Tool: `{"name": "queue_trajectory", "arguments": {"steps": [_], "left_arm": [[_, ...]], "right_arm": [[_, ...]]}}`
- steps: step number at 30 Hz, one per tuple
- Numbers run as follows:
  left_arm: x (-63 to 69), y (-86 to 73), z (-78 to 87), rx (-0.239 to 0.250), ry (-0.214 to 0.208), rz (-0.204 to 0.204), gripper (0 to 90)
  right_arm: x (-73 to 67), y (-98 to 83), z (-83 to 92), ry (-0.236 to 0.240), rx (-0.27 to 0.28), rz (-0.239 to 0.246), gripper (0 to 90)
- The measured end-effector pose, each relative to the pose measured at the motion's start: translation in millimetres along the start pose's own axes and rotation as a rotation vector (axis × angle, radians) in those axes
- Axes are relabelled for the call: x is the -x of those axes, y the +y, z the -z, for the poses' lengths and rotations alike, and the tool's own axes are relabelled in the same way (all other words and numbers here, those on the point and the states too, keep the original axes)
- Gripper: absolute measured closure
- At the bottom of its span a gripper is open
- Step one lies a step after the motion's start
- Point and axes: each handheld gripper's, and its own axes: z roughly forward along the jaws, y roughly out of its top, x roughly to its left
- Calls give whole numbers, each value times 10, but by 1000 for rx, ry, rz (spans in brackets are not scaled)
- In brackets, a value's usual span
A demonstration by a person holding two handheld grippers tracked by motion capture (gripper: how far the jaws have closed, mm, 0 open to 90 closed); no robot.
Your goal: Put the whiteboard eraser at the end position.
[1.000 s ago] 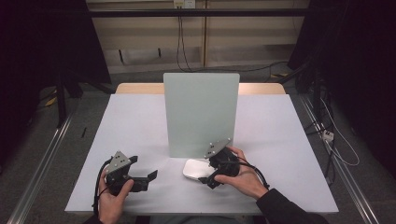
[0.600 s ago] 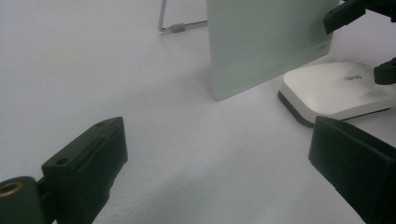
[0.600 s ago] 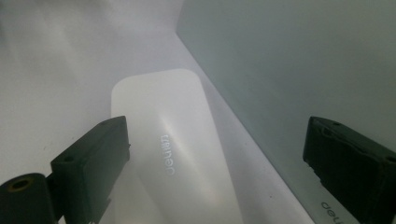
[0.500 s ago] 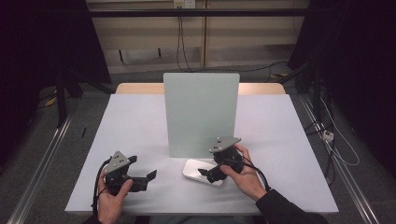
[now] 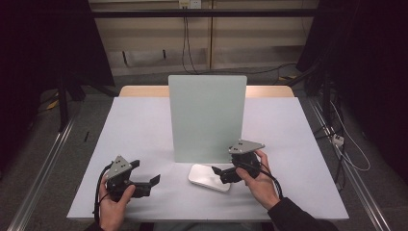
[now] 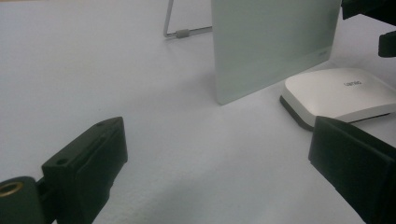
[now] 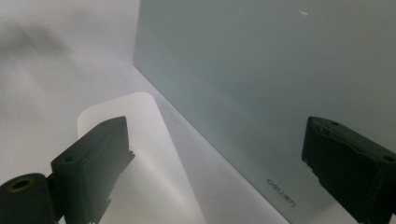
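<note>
In the high view the right gripper point(image 5: 227, 174) sits just right of the frame's centre, low down, held in the person's right hand point(image 5: 260, 180) whose dark sleeve enters from the bottom right corner. Its jaws are spread wide and hold nothing; they hang over the right-hand end of a flat white device point(image 5: 208, 177) that lies on the pale counter point(image 5: 139, 125). Whether a jaw touches the device cannot be told from above. In the right gripper view the two black jaws stand far apart at the lower left and lower right of the frame, with the blurred white device point(image 7: 140, 168) under the left one and a grey-green upright panel point(image 7: 261, 88) taking up the upper right.

The white device lies flat at the lower middle of the high view, just in front of the bottom edge of the upright panel point(image 5: 207, 118), which stands at the centre of the counter. The left gripper view shows the device point(image 6: 341, 93) at the right of the frame, with a dark underside and small lettering on top, close beside the panel's point(image 6: 273, 42) lower corner.

The left gripper point(image 5: 146, 185) rests at the lower left of the high view, in the left hand point(image 5: 115, 207), well apart from the device, its jaws likewise wide open and empty
</note>
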Motion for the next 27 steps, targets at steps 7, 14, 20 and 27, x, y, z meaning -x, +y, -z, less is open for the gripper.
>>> {"name": "queue_trajectory", "arguments": {"steps": [7,14,20,27], "left_arm": [[1,3,9,4,4,4,44],[-2,4,19,15,11,3,44],[-8,4,26,15,18,4,44],[-13,6,40,17,17,4,44]], "right_arm": [[64,-64,117,-35,33,-23,74],[161,-188,253,-78,61,-71,74],[263,-298,386,-117,81,-116,75],[350,-414,506,-162,96,-144,75]]}}
